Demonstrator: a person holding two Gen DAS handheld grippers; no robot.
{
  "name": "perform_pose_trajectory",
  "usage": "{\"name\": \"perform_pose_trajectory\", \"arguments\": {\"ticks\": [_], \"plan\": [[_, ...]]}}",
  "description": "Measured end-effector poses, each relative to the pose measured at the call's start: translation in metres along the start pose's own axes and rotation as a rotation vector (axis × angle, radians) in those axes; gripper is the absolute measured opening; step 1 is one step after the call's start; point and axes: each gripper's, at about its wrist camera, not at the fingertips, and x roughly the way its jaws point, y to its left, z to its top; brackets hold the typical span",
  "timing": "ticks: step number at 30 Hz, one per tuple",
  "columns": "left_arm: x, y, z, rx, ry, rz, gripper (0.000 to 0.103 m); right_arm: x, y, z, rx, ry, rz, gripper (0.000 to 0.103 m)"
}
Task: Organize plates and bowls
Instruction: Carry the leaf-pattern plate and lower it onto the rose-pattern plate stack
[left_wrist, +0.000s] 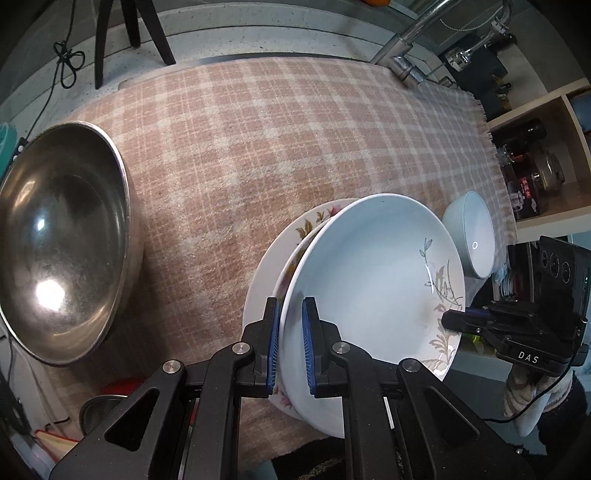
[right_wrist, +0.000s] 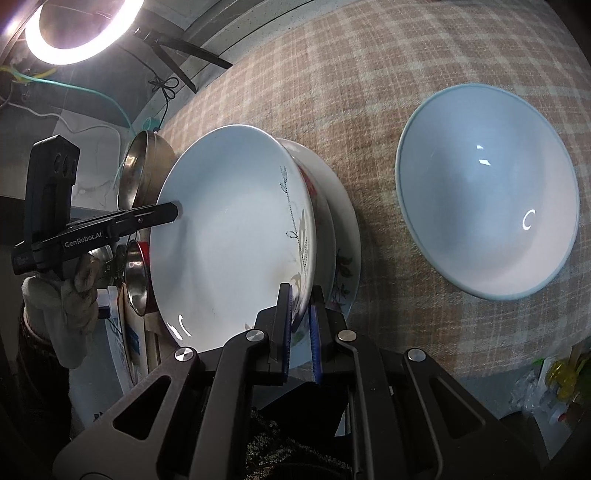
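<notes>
Together, the left gripper (left_wrist: 290, 345) and right gripper (right_wrist: 301, 328) clench opposite rims of the white plate (left_wrist: 369, 266), above a floral plate (left_wrist: 266, 273); beyond, a pale-blue bowl (right_wrist: 487, 192).

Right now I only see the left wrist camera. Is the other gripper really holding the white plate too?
Observer: Yes. The right gripper has its jaws shut on the rim of the white plate, one pad inside and one outside.
Operator: Is the blue bowl touching the plates?
Observer: No. A strip of checked cloth shows between the blue bowl and the flowered plate underneath.
Operator: Where does the light come from?
Observer: A lit ring lamp glows past the table's edge.
</notes>
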Motion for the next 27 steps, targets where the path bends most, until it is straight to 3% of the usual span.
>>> {"name": "perform_pose_trajectory", "arguments": {"ticks": [17,27], "plan": [[0.004,-0.002,-0.002,0.015,0.012,0.049,0.010,0.010,0.009,-0.003,-0.049,0.015,-0.046,0.011],[0.004,-0.005,-0.001,0.024,0.017,0.031,0.010,0.004,0.006,0.002,-0.070,0.009,-0.083,0.017]]}}
